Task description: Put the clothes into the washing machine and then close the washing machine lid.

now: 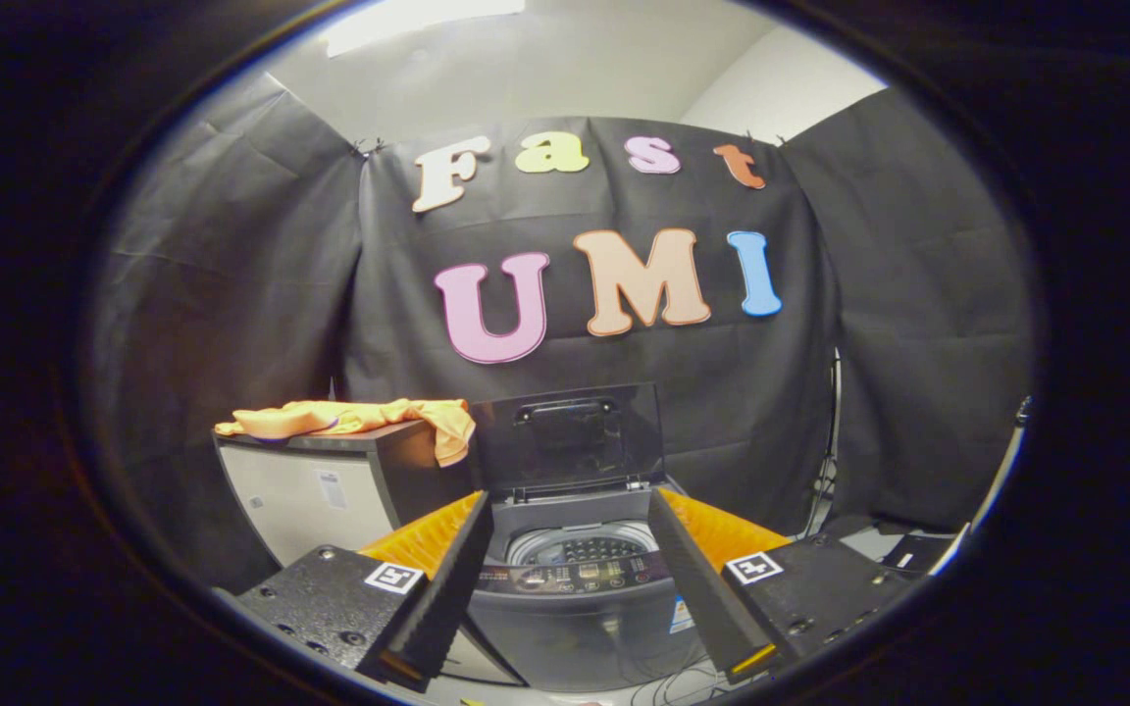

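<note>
At lower left of the frame, orange clothes (pixel 359 419) lie draped across the top of a dark cabinet (pixel 330 490), one end hanging over its right corner. Just right of it, at lower centre, the washing machine (pixel 575 588) stands with its lid (pixel 568 436) raised upright and the drum exposed. Your gripper (pixel 573 588) is released, its 2 fingers spread wide and holding nothing, framing the machine. Black cloth walls the booth behind; cables trail on the floor at lower right.
</note>
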{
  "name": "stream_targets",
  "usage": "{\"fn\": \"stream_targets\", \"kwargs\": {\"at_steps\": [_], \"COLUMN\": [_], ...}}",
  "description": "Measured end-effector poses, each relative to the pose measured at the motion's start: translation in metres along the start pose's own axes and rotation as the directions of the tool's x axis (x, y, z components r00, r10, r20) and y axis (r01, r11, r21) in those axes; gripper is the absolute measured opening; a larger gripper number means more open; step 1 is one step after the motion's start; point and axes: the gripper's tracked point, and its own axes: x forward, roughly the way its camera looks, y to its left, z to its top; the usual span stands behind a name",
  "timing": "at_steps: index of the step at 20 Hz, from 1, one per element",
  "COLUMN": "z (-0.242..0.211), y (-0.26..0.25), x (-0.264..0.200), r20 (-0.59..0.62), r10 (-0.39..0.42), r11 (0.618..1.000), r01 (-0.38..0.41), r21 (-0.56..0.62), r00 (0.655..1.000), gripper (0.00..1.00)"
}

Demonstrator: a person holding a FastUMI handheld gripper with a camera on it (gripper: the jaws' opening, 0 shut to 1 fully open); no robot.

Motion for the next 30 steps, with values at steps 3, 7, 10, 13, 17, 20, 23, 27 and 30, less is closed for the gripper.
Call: {"fn": "stream_targets", "kwargs": {"at_steps": [3, 7, 10, 13, 17, 20, 23, 27, 30], "z": [0.009, 0.01, 0.014, 0.034, 0.051, 0.058, 0.054, 0.056, 0.038], "y": [0.008, -0.004, -0.011, -0.022, -0.027, -0.025, -0.025, -0.017, -0.001], "x": [0.027, 0.065, 0.094, 0.127, 0.181, 0.24, 0.299, 0.372, 0.423], "r20": [0.01, -0.005, -0.047, -0.041, -0.041, -0.045, -0.086, -0.1, -0.187], "r10": [0.032, -0.002, -0.018, -0.059, -0.075, -0.069, -0.072, -0.084, -0.058], "r11": [0.999, 1.0, 0.999, 0.998, 0.994, 0.985, 0.989, 0.99, 0.997], "r01": [-0.032, 0.003, 0.02, 0.058, 0.071, 0.061, 0.06, 0.072, 0.046], "r21": [0.007, 0.029, 0.049, -0.008, -0.085, -0.16, -0.136, -0.122, -0.067], "r00": [0.999, 1.0, 0.999, 0.997, 0.996, 0.997, 0.994, 0.991, 0.981], "gripper": [0.96, 0.97, 0.97, 0.97, 0.97, 0.97, 0.97, 0.98, 0.98]}}
